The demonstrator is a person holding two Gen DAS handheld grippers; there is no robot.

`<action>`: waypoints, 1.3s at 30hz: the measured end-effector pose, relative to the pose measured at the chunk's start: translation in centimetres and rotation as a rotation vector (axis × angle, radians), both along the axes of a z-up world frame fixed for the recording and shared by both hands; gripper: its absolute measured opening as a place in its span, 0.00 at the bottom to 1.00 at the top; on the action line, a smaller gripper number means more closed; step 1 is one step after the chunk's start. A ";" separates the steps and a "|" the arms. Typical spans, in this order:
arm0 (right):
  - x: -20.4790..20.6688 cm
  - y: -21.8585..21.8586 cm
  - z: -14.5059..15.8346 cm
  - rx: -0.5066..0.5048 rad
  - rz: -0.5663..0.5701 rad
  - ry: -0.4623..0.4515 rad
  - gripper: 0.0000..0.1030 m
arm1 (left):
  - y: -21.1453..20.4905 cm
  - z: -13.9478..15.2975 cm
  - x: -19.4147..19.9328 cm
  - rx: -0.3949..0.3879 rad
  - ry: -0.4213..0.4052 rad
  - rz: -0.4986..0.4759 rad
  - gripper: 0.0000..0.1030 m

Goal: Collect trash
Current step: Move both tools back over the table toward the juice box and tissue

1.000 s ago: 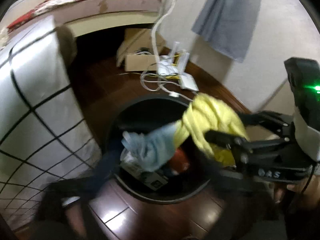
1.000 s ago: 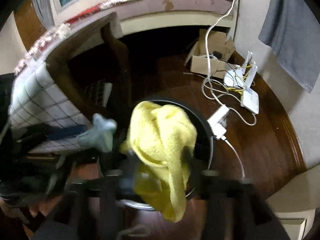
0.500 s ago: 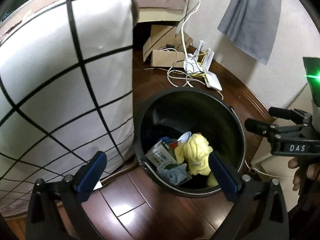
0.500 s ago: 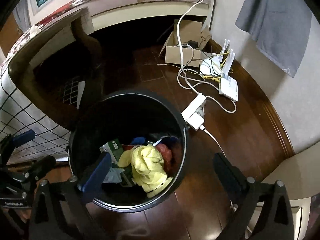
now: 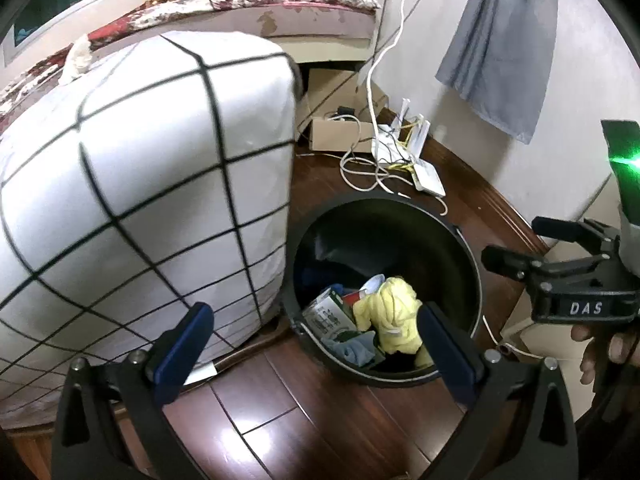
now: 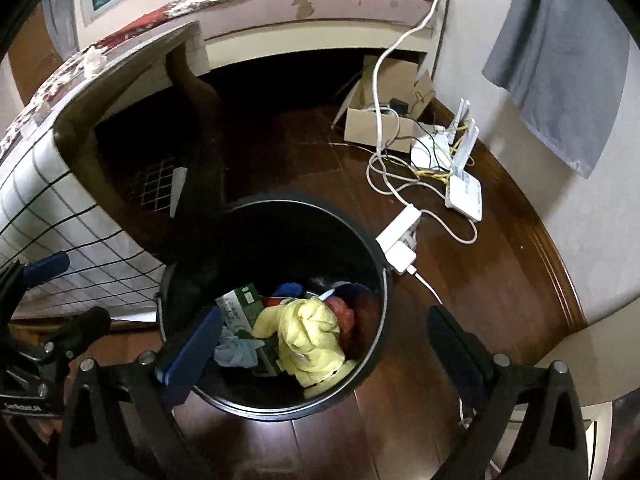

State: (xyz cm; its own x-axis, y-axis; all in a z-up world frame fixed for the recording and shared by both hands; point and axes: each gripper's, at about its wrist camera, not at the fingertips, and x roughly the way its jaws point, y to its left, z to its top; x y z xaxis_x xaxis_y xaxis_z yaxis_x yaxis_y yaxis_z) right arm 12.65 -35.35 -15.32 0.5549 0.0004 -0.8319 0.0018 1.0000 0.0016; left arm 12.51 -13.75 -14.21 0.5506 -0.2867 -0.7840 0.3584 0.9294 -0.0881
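A black round trash bin (image 5: 468,248) (image 6: 372,248) stands on the dark wood floor. Inside lie a yellow cloth (image 5: 394,316) (image 6: 310,338), a blue-grey cloth (image 5: 354,346) (image 6: 236,350), a green and white carton (image 5: 326,312) (image 6: 240,304) and red trash (image 6: 346,314). My left gripper (image 5: 314,350) is open and empty above the bin's near rim. My right gripper (image 6: 320,348) is open and empty over the bin; it also shows at the right of the left wrist view (image 5: 560,260).
A table with a white black-grid cloth (image 5: 140,200) (image 6: 48,216) stands left of the bin. Behind it lie a power strip (image 6: 400,236), white cables (image 6: 384,168), routers (image 5: 420,160) (image 6: 460,176) and a cardboard box (image 6: 380,120). A grey cloth (image 5: 504,44) hangs on the wall.
A second ago both grippers held cloths over the bin, yellow in the right, blue-grey in the left. Both opened; the cloths now lie inside. The left gripper has since drawn back slightly.
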 end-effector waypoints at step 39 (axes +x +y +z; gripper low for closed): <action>-0.5 13.5 10.6 0.035 0.259 -0.318 0.99 | 14.0 8.8 -2.0 -0.049 -0.202 0.286 0.99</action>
